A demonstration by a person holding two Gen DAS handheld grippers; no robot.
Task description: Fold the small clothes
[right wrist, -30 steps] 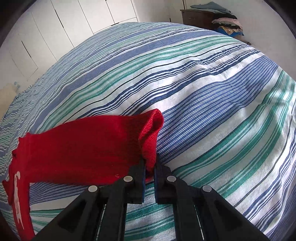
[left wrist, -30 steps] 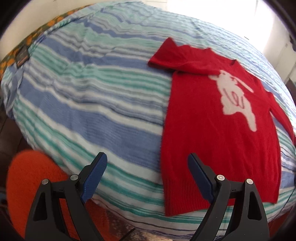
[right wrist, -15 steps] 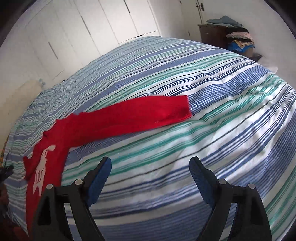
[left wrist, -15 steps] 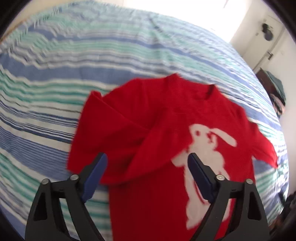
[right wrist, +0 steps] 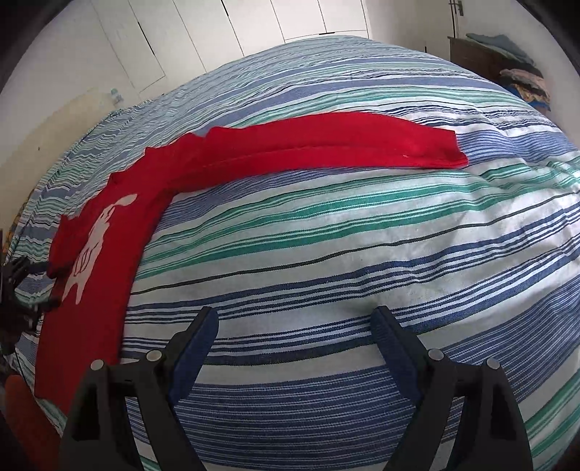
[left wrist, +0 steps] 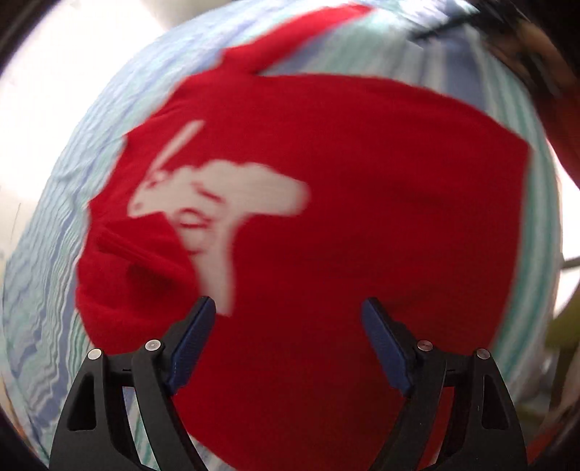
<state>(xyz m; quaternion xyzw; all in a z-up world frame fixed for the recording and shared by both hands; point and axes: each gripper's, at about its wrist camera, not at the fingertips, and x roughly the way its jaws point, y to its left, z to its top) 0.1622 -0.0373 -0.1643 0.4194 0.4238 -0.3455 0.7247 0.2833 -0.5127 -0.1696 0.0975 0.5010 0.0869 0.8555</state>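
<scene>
A small red sweater [left wrist: 362,188] with a white rabbit [left wrist: 217,203] on its front lies flat on the striped bed cover [left wrist: 47,253]. One sleeve [left wrist: 134,264] is folded in over the body beside the rabbit. My left gripper [left wrist: 289,308] hangs open just above the sweater's body, nothing between its fingers; this view is blurred. In the right wrist view the sweater [right wrist: 94,275] lies at the left and its other sleeve [right wrist: 326,145] stretches straight out across the bed. My right gripper [right wrist: 294,319] is open over bare cover, well short of the sleeve's cuff [right wrist: 449,148].
The bed cover [right wrist: 362,253] fills most of both views. White wardrobe doors [right wrist: 253,29] stand behind the bed. A dresser with stacked clothes [right wrist: 514,69] is at the far right. The other gripper [right wrist: 18,282] shows dark at the left edge of the right wrist view.
My right gripper opened, let go of the sleeve's cuff and drew back; the sleeve now lies straight. My left gripper swung over the sweater and rolled, so the rabbit now lies sideways in view.
</scene>
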